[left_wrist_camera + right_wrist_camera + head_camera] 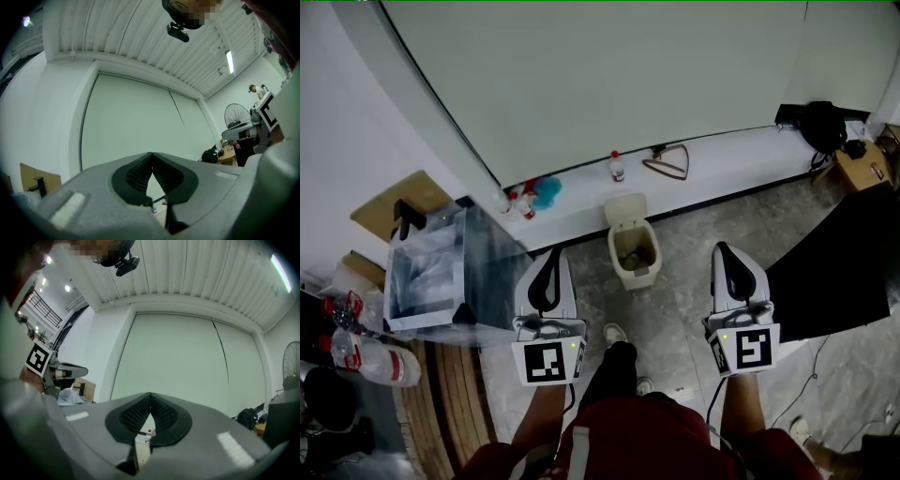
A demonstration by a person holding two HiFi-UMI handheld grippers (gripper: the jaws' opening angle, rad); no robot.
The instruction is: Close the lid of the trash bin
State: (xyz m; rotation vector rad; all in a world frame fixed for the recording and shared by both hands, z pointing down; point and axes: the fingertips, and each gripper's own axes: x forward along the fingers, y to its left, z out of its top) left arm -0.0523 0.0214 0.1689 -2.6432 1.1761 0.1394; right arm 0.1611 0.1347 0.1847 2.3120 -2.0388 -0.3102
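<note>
A cream trash bin [635, 255] stands on the stone floor by the white wall ledge, its lid [625, 208] tipped up and back, and some waste shows inside. My left gripper [550, 254] hangs to the bin's left and my right gripper [723, 249] to its right, both apart from it and pointing toward the wall. Each gripper's jaws meet at the tips with nothing between them, as the left gripper [151, 156] and right gripper [150, 395] show in their own views. Part of the bin [141, 447] shows below the right jaws.
A clear plastic box [431, 272] sits on a wooden table at the left, with bottles [370, 361] beside it. On the ledge stand a small bottle [617, 167], a spray bottle [528, 199] and a hanger [667, 164]. A black panel [834, 272] lies at the right. The person's shoe [615, 334] is near the bin.
</note>
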